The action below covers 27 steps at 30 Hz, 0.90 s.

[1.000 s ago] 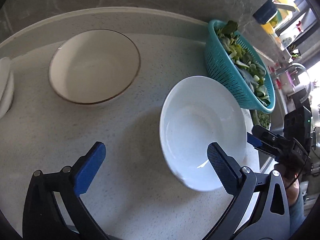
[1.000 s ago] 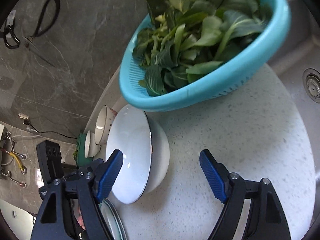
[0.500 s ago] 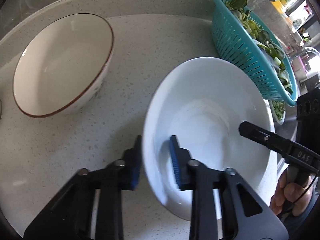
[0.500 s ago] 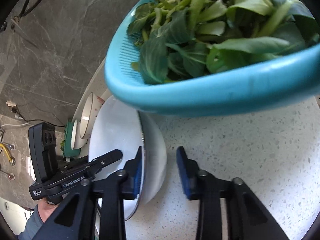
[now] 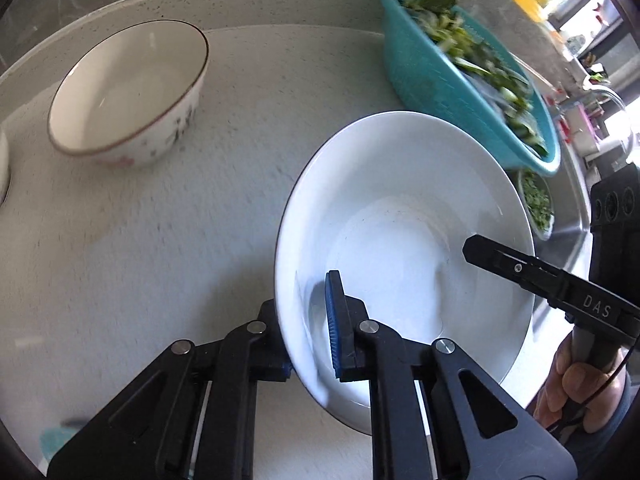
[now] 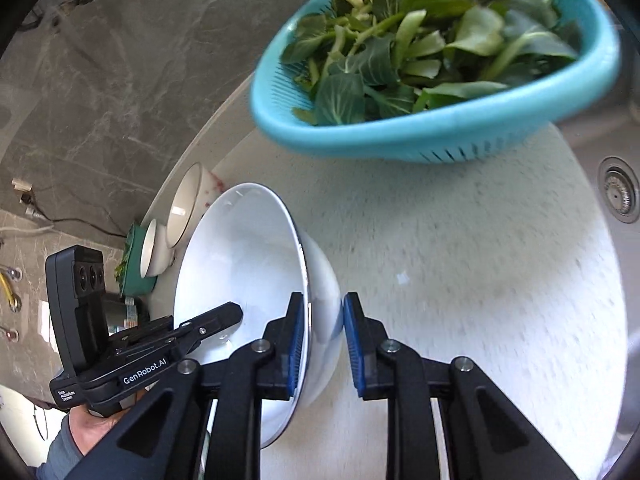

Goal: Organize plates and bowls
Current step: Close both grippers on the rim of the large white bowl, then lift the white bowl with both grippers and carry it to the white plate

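Observation:
A white bowl (image 5: 400,200) sits tilted over the speckled counter (image 5: 160,260). My left gripper (image 5: 306,300) is shut on its near rim, one pad inside and the other hidden behind the wall. In the right wrist view the same white bowl (image 6: 240,248) stands on edge. My right gripper (image 6: 324,304) grips the opposite rim, its jaws still closing, with a pad on each side of the wall. A brown-rimmed bowl (image 5: 128,84) with a floral pattern stands at the back left, apart from both grippers.
A teal colander (image 5: 440,80) full of greens stands just behind the white bowl. A small dish of greens (image 5: 536,200) lies beyond the white bowl's right rim. A small white bowl (image 6: 150,248) stands beside the brown-rimmed one. The sink drain (image 6: 618,190) is at the right.
Both grippers went from wide open to closed on opposite rims of the white bowl. The left one moved in toward the bowl, which now tilts up off the counter.

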Tool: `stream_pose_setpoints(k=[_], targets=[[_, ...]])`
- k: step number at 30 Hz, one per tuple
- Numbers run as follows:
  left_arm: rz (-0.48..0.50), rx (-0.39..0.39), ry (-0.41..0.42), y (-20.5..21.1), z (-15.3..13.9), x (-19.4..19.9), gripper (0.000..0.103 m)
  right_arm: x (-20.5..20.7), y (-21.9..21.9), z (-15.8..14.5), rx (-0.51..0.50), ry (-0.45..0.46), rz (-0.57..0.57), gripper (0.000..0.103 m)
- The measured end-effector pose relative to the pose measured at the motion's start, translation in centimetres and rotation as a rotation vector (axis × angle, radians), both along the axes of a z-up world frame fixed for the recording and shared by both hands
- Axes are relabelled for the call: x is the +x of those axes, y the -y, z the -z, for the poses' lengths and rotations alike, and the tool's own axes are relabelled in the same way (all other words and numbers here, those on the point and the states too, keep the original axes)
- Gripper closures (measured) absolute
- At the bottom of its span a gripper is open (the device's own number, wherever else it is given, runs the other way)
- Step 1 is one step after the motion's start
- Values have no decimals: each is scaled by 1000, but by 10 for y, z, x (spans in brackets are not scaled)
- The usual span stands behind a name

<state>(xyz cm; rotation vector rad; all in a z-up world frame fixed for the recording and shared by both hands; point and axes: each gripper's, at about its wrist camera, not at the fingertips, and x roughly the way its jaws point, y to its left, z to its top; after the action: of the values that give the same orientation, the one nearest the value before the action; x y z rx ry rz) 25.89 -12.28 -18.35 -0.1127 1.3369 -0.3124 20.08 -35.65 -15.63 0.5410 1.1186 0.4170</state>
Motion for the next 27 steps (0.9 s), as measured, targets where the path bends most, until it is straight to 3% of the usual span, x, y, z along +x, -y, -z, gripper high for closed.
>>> stream_pose_setpoints(k=[5, 10, 18, 27], targets=[[6, -10, 2, 21, -6, -39, 92, -33, 2, -6, -1, -7, -14, 79], [17, -9, -31, 41, 11, -73, 92, -62, 2, 4, -12, -41, -18, 79], [61, 38, -33, 88, 30, -73, 89, -80, 15, 23, -30, -60, -13, 79], [49, 61, -3, 99, 32, -75, 80, -92, 25, 33, 8, -48, -24, 74]])
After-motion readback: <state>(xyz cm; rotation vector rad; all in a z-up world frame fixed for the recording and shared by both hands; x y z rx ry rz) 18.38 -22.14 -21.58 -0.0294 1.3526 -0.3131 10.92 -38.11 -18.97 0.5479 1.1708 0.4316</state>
